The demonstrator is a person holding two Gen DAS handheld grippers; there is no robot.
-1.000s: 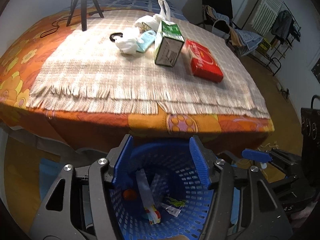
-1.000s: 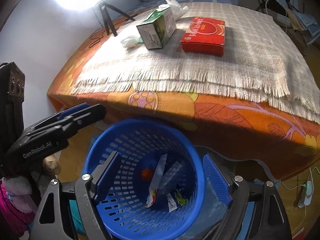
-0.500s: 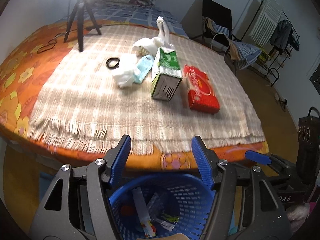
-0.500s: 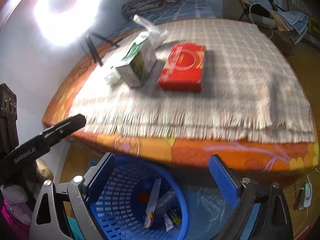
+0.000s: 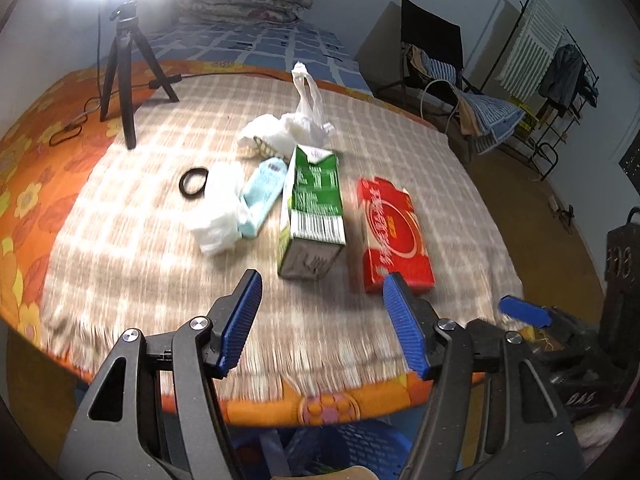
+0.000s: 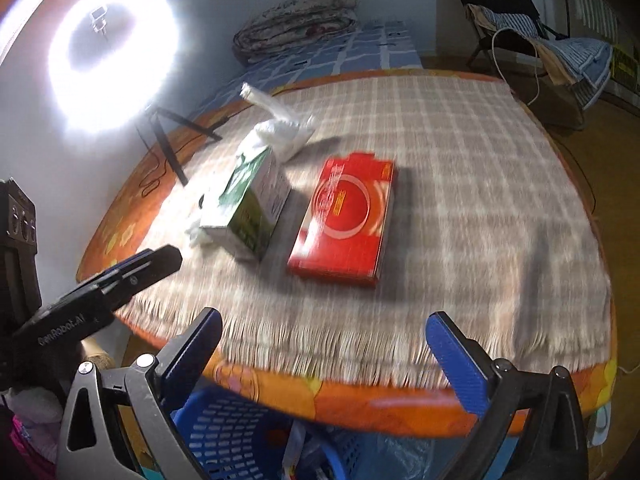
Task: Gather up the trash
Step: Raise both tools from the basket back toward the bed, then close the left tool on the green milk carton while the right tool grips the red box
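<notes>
Left gripper [image 5: 322,320] spread wide and holding nothing, poised over the near fringe of the checked blanket [image 5: 132,240], blue pads [image 5: 242,320] well apart. Right gripper [image 6: 324,356] likewise released and empty, low at the near edge of the bed, its pads [image 6: 454,360] wide of each other. On the blanket, ahead of both: a green and white carton [image 5: 314,216] lying on its side, base toward the left camera; just to its right, a flat red box [image 5: 394,236], close to the carton but whether touching cannot be told through the blur. Left of the carton, a pale blue packet [image 5: 262,196] touching a crumpled white wrapper [image 5: 218,216], and just beyond those a black ring [image 5: 193,182]. Behind the carton, a knotted white plastic bag [image 5: 298,128]. Farther back on the left, a black tripod [image 5: 128,76] standing at the blanket's edge. Below the bed edge, between the gripper arms, the rim of a blue perforated basket [image 6: 224,428] with scraps of wrapper inside, only partly seen. Right view: same carton [image 6: 250,204] and red box [image 6: 344,220] side by side, bag [image 6: 280,128] behind, bright ring light [image 6: 112,52] at upper left.
</notes>
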